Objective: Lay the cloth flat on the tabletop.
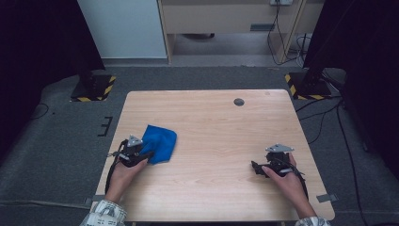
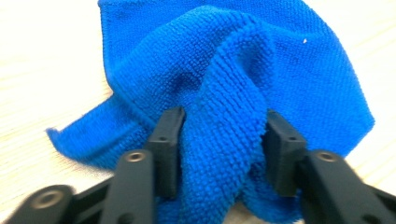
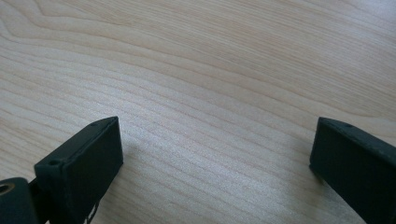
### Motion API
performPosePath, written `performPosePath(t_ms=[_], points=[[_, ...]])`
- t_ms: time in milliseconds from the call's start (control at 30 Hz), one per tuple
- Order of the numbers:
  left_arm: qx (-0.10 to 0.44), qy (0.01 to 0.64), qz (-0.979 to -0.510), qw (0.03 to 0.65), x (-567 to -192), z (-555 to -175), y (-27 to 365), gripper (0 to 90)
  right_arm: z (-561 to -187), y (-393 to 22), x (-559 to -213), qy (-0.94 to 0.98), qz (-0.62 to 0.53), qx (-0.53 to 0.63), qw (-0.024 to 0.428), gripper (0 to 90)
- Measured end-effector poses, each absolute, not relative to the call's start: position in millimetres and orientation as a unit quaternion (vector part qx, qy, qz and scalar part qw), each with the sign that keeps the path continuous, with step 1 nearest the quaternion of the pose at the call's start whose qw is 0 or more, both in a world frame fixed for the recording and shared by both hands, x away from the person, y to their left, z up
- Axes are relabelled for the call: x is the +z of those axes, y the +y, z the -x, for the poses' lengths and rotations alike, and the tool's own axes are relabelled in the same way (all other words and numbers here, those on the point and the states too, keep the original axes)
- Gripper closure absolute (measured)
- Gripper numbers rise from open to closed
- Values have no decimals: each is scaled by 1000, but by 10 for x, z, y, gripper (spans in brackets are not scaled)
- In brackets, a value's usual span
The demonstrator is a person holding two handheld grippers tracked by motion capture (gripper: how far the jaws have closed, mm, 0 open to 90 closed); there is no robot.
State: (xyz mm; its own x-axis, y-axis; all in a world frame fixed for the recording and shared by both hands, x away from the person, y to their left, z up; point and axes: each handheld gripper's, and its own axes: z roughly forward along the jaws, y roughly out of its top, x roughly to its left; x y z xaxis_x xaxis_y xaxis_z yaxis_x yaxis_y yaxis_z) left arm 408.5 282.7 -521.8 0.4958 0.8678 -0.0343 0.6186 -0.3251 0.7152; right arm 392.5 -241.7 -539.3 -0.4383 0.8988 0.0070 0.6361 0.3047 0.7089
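Grasp step: left gripper (image 2: 219, 140) jaws clamped on a raised fold of the blue microfibre cloth (image 1: 159, 142) at the desk's (image 1: 211, 188) left side; right gripper (image 3: 217, 158) jaws apart, idle; next, lift cleanly.

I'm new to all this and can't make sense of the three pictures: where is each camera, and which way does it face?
High view: above the person's side, looking forward and down on the table; forearms, both hands.
Left gripper view: rides the left gripper, looking along its jaws, closed on the blue cloth.
Right gripper view: rides the right gripper, open jaws over wood.
Shared: the cloth, high and left views.
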Motion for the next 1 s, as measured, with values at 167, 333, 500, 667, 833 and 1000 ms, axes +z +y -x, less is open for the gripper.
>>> performPosePath(t_ms=[167,333,500,667,833,1000], points=[[183,471,-783,362,-5145,-4064,2868,646,-3925,-2417,-5393,782,-491,327,201,27],[194,484,-758,392,-5048,-4033,2941,654,-3925,-2416,-5392,782,-491,327,200,27],[195,491,-734,427,-4928,-3995,2991,658,-3925,-2417,-5392,782,-491,327,200,26],[200,484,-730,439,-4857,-3967,2945,659,-3923,-2415,-5392,784,-487,328,199,27],[202,469,-732,451,-4773,-3929,2826,659,-3923,-2414,-5393,785,-487,328,199,27],[196,456,-740,454,-4745,-3913,2701,659,-3923,-2414,-5393,785,-487,328,199,27]])
